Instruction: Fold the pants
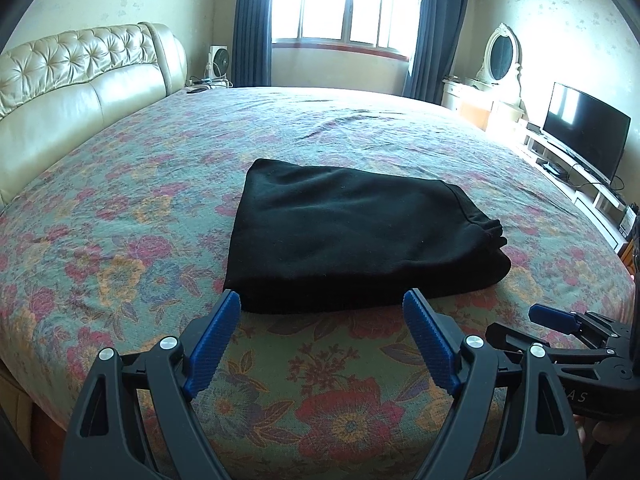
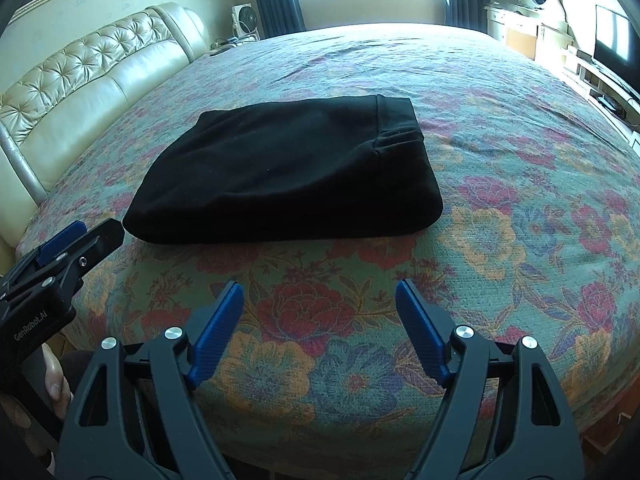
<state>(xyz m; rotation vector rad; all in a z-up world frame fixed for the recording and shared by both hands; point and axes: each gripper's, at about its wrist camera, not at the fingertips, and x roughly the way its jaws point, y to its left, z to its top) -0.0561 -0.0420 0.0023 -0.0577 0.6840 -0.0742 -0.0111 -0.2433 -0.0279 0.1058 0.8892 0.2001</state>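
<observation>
The black pants (image 1: 352,236) lie folded into a compact rectangle on the floral bedspread (image 1: 140,208), waistband end toward the right. They also show in the right wrist view (image 2: 288,172). My left gripper (image 1: 322,300) is open and empty, its fingertips just short of the pants' near edge. My right gripper (image 2: 320,290) is open and empty, hovering over the bedspread (image 2: 520,200) a little nearer than the pants. The right gripper also shows at the lower right of the left wrist view (image 1: 560,320), and the left gripper at the left of the right wrist view (image 2: 76,240).
A cream tufted leather headboard (image 1: 80,80) runs along the left. A window with blue curtains (image 1: 256,20) is at the back. A TV (image 1: 584,128) on a low stand and a dresser with an oval mirror (image 1: 500,54) stand at the right.
</observation>
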